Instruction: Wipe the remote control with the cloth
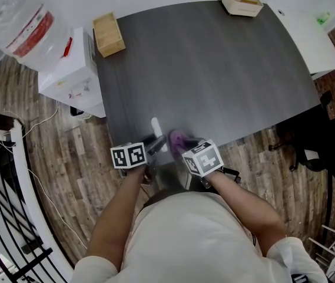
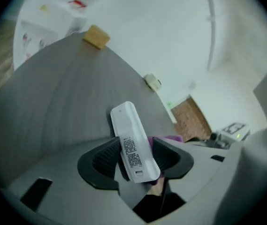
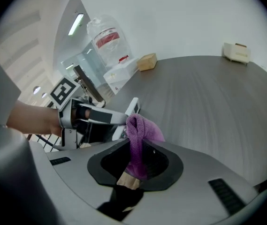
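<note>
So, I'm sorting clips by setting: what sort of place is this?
Probably an office or meeting room: a big dark table, a water dispenser with its bottle beside it, and a black chair on a wood-pattern floor.

I can read no text: the print on the remote control [image 2: 132, 146] is too fine, and the red label on the water jug [image 3: 106, 36] is blurred.

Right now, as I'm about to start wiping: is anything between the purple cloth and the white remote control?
Nothing visible stands between them. The right gripper holds the purple cloth in its jaws, close beside the white remote control, which is clamped in the left gripper. Whether the two touch, I cannot tell.
</note>
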Motion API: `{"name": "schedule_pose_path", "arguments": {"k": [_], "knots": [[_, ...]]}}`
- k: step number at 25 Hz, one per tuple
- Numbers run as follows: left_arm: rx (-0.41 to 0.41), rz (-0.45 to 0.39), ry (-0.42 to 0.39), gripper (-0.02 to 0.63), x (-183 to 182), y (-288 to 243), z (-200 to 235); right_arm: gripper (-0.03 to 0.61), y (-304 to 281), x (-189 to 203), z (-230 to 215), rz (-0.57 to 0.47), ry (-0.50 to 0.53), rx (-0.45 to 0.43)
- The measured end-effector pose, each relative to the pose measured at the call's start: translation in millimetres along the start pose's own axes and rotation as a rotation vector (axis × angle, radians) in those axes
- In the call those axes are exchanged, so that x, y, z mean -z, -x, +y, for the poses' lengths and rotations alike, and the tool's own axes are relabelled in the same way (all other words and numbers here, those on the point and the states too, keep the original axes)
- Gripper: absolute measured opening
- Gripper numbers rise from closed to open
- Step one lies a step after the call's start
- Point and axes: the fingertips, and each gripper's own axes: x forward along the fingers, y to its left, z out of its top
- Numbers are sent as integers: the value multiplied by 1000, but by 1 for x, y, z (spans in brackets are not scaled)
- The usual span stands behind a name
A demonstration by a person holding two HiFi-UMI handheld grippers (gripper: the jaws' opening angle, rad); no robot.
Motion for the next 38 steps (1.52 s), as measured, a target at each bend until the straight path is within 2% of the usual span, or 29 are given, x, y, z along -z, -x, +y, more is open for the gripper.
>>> {"name": "schedule_pose_path", "arguments": {"k": [2, 3, 6, 9, 14, 16, 20, 23, 25, 29, 35, 38], "knots": [[118, -42, 179, 218, -4, 3, -2, 78, -7, -5, 14, 5, -42, -63], [160, -57, 242, 216, -5, 4, -3, 78, -9, -6, 19, 2, -52, -87], [192, -70, 327, 206, -1, 8, 0, 78, -12, -10, 25, 1, 25, -83], [164, -49, 314, 206, 3, 12, 4, 78, -14, -12, 28, 15, 152, -46], [119, -6, 219, 219, 4, 23, 9, 78, -18, -15, 41, 50, 376, -8], [128, -14, 213, 229, 1, 27, 10, 78, -19, -18, 45, 45, 412, -9], [151, -69, 253, 232, -5, 32, 13, 78, -24, -24, 49, 50, 484, 12], [92, -49, 163, 233, -2, 40, 19, 78, -27, -24, 47, 68, 510, 24], [42, -12, 84, 233, 3, 47, 24, 78, -28, -23, 44, 74, 493, 24], [-40, 20, -20, 235, 8, 60, 36, 78, -29, -23, 41, 80, 436, 17], [-229, 36, -214, 241, 5, 74, 51, 78, -31, -21, 40, 90, 435, 15], [-350, 62, -341, 242, 4, 78, 46, 78, -29, -21, 37, 89, 428, 18]]}}
